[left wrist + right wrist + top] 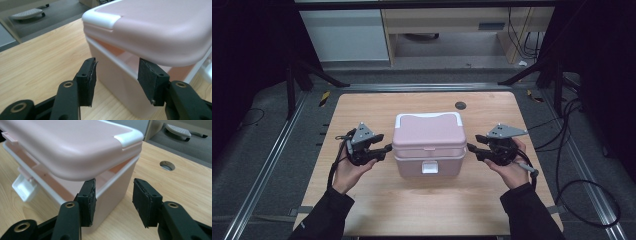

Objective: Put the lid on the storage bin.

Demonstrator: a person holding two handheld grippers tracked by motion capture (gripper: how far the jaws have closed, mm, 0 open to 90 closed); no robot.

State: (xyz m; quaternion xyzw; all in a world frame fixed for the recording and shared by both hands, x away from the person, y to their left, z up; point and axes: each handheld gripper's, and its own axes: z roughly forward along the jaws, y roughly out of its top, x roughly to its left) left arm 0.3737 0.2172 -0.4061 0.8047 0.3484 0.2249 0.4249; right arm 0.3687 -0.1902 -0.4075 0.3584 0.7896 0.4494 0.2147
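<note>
Two forearms in dark sleeves come in over the near edge of the wooden table (362,200), each hand gripping a tool. Between them, at the table's middle, sits the pink box (429,142) — its lid (428,129) lifted slightly off the base, white latch (429,167) hanging on the near side. At the box's left end the left gripper (388,147) has its jaws wide apart, holding nothing; at the right end the right gripper (471,147) likewise stands wide — one pad (88,201) just under the lid's edge.
</note>
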